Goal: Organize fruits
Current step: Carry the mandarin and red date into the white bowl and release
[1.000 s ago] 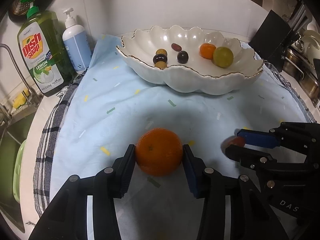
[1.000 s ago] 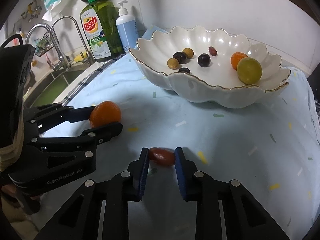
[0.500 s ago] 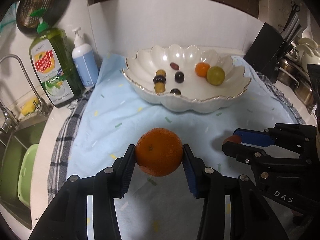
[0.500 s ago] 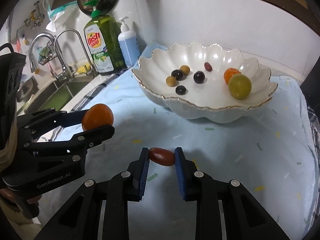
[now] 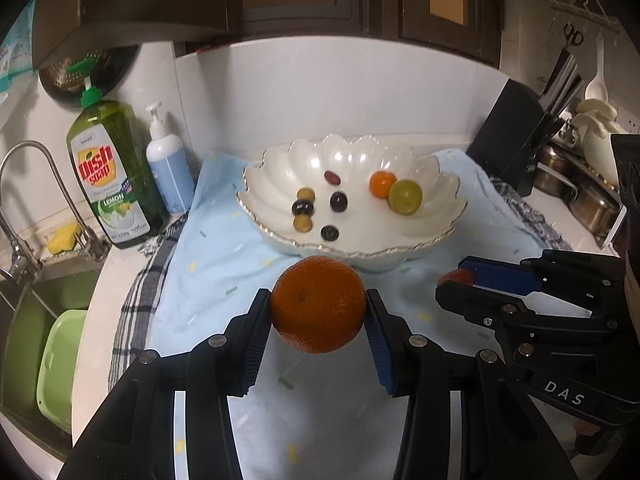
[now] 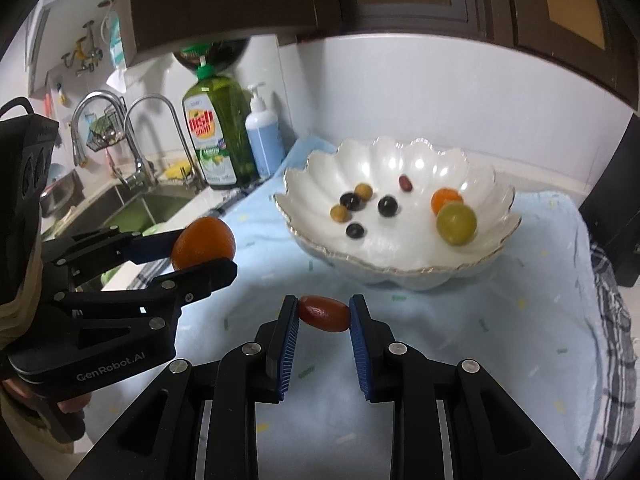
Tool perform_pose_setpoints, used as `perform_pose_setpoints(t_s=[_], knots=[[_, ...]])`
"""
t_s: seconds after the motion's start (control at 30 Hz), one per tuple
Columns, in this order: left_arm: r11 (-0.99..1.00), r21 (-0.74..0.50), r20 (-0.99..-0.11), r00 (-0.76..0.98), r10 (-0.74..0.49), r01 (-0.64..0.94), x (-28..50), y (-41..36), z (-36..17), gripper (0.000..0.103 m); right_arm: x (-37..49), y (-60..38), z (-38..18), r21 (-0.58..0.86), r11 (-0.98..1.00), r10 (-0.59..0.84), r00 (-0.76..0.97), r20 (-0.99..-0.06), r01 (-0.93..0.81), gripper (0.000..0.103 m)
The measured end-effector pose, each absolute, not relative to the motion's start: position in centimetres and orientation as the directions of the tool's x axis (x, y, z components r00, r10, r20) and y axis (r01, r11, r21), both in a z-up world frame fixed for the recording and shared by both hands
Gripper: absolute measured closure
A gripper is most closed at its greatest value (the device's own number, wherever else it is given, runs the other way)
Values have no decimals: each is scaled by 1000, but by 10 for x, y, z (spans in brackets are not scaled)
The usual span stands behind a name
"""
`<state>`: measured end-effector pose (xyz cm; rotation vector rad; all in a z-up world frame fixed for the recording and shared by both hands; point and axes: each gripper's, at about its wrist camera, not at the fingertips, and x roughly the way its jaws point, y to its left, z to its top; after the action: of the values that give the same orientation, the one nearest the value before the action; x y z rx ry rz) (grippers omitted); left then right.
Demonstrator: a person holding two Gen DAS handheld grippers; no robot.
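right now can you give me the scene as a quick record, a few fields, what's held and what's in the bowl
left gripper: fingers shut on the orange, clear of the cloth
right gripper: fingers shut on a small reddish-brown oval fruit
bowl: white, scalloped, gold rim, on the light blue cloth
in the bowl: small orange fruit, green round fruit, six small grape-sized fruits, dark, olive and red
beside the cloth: dish soap bottle, pump bottle, sink

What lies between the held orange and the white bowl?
Only bare blue cloth, seen in the left wrist view between the orange and the bowl.
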<state>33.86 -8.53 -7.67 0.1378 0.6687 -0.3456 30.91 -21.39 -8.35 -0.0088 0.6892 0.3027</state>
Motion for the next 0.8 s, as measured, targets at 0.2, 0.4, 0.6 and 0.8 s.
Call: perform_pose_setpoints(t_s=[0.2,0.4,0.6,0.8], knots=[[936,23,-606,749,-267,352,338,-90,-62,58,307,-219,-66,76,959,264,766,-587,-272,76],[933,32,-568,775,-277,357,343,-97,-43,58,310,-227,-48,51,965,243,803,-544,-257,76],[931,24,-525,797,-298,363,355,-104,-24,58,318,-237,-28,32,972,220,846,-486,-234,76],[933,28,-506,810,-297,360,371,-109,-12,58,330,-242,-12,17,977,198,872,-447,-213,76]])
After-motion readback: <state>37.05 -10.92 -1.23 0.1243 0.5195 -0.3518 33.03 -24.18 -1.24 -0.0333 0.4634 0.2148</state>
